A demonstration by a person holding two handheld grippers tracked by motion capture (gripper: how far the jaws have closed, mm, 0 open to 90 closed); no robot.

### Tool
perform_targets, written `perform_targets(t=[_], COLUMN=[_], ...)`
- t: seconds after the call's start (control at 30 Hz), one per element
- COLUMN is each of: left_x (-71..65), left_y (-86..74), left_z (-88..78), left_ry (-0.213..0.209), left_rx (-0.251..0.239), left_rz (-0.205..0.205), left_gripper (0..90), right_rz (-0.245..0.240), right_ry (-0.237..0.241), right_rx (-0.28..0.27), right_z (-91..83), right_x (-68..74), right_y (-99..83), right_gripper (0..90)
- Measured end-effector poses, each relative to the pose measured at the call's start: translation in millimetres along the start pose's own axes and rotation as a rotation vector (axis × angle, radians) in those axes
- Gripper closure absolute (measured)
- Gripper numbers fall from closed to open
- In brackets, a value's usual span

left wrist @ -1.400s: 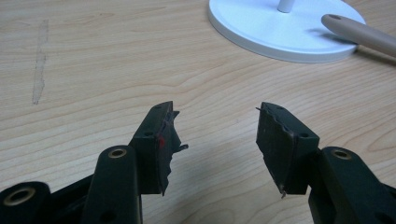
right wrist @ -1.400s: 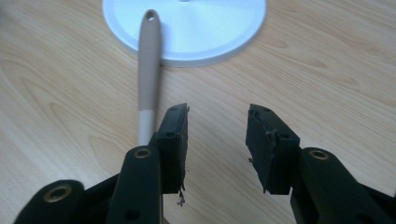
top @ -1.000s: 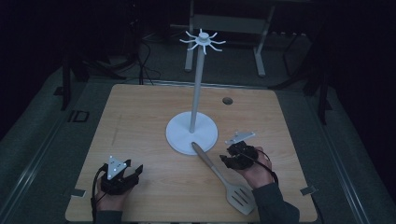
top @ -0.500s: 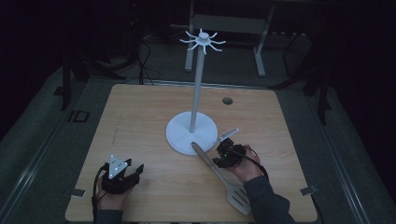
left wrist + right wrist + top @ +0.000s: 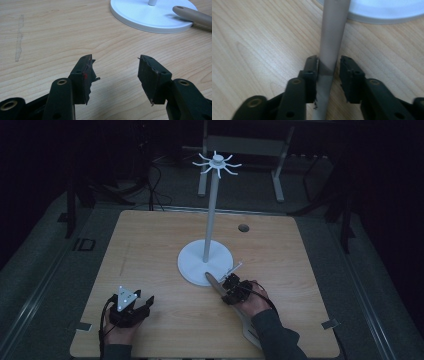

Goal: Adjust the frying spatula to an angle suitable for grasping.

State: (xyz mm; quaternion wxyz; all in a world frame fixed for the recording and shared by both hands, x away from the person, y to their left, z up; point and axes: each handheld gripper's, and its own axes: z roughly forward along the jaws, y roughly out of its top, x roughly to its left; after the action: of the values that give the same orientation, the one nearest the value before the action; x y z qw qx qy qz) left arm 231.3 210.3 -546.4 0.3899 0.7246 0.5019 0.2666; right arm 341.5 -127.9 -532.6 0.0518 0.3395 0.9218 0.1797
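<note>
Spatula pickup, barely started

Grab is only just getting going. Right hand-held gripper (image 5: 329,66) sits straddling the spatula (image 5: 332,37) handle, one jaw touching it, the other with a sliver of gap, so not clenched yet. Spatula lies flat on the desk (image 5: 150,250), handle tip resting on the stand (image 5: 205,262) base. Lifting and hanging on the spoked top are all left, I'd guess. Left hand-held gripper (image 5: 113,72) idles wide open near the front edge. Handle's smooth, rounded, taupe; stand is matte white with a disc base; desk is pale wood grain.
</note>
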Motion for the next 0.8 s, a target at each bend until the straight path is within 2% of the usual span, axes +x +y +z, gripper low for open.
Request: perform_targets(t=[0.07, 0.17, 0.43, 0.53, 0.8], left_x=[0.1, 0.1, -0.6, -0.6, -1.4], left_y=[0.1, 0.2, 0.5, 0.5, 0.8], left_z=[-0.2, -0.2, 0.4, 0.4, 1.3], left_ry=[0.001, 0.002, 0.001, 0.001, 0.0], left_rx=[-0.001, -0.002, 0.002, 0.001, 0.001], left_rz=[0.0, 0.0, 0.006, 0.005, 0.009], left_gripper=[46.0, 45.9, 45.8, 45.7, 45.6], right_rz=[0.006, 0.003, 0.064, 0.077, 0.078], right_ry=[0.009, -0.015, -0.039, -0.03, -0.031], right_rx=[-0.001, -0.004, -0.035, -0.039, -0.033], right_z=[1.0, 0.3, 2.8, 4.7, 8.5], right_x=[0.2, 0.8, -12.2, -15.1, -15.6], right_y=[0.2, 1.3, 9.0, 10.4, 11.7], right_gripper=[72.2, 72.7, 73.3, 73.4, 72.4])
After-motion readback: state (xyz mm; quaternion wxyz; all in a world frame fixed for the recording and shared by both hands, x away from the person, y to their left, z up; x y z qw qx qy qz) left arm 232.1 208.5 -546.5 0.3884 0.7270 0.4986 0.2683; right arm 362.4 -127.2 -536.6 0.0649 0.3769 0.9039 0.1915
